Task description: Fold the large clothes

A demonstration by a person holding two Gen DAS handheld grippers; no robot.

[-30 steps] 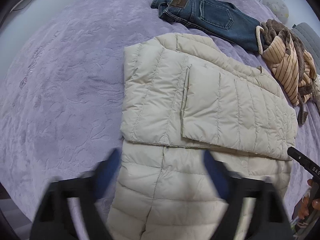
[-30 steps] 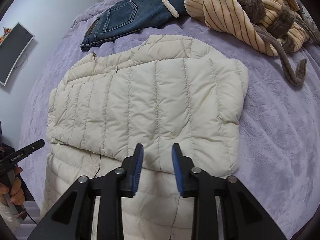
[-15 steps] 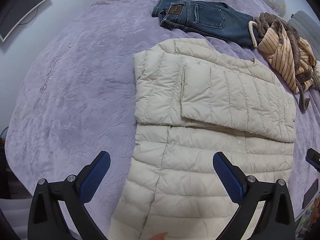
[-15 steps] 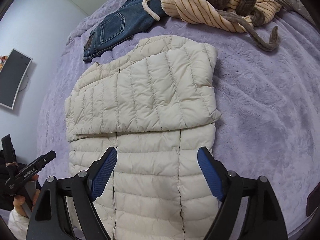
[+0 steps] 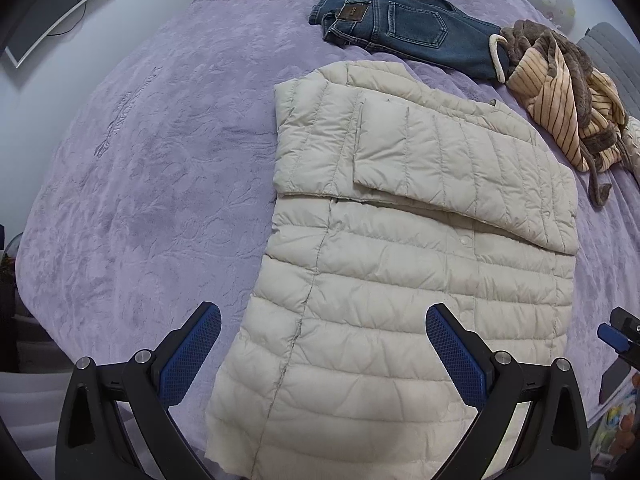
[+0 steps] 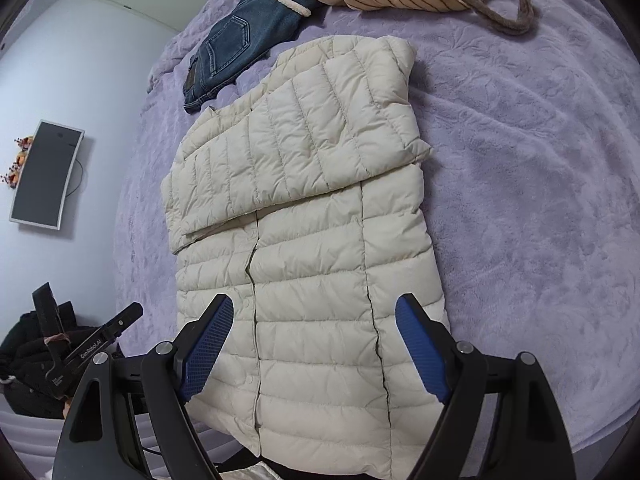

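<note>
A cream quilted puffer jacket (image 5: 400,280) lies flat on the purple bed, both sleeves folded across its chest; it also shows in the right wrist view (image 6: 316,248). My left gripper (image 5: 324,352) is open and empty, held above the jacket's lower left part near the hem. My right gripper (image 6: 314,344) is open and empty, above the jacket's lower right part. The left gripper's body (image 6: 92,348) shows at the lower left of the right wrist view. A tip of the right gripper (image 5: 618,332) shows at the right edge of the left wrist view.
Blue jeans (image 5: 404,32) lie at the far side of the purple bedspread (image 5: 140,184). A striped brown and cream garment (image 5: 568,100) is heaped at the far right. A monitor (image 6: 44,172) hangs on the wall. The bed's near edge runs just below the jacket hem.
Both grippers opened wide and pulled back from the folded sleeves toward the jacket's hem. The jacket stayed as it was.
</note>
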